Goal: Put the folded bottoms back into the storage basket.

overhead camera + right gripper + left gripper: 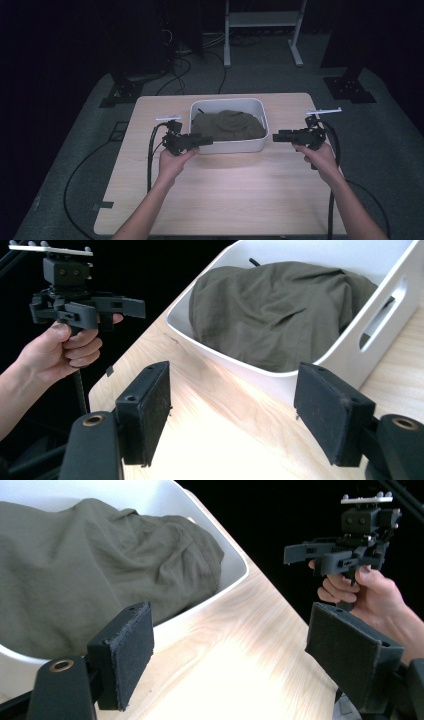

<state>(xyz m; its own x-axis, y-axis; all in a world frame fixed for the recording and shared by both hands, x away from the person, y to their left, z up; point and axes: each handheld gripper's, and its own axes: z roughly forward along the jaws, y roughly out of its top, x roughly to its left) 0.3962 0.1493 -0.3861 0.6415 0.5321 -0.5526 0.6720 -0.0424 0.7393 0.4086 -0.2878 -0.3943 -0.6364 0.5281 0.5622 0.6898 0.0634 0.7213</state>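
A white plastic bin [227, 102] stands on the far half of the light wooden table, with a crumpled olive-green cloth [227, 125] inside it. My left gripper [207, 141] is level at the bin's front-left corner, open with nothing between the jaws. To the right of the bin's front-right corner, my right gripper [276, 136] points left and is likewise open. In the left gripper view, the left gripper [235, 645] spans bare table beside the cloth [90, 570]. In the right gripper view, the right gripper [235, 405] spans the table before the bin's handle wall [395, 270].
The wooden table [225, 200] stretches toward the person in front of the bin. Black cables [150, 160] trail off the table at the left and the right. On the dark floor behind stand a white frame [260, 20] and black stand bases [350, 87].
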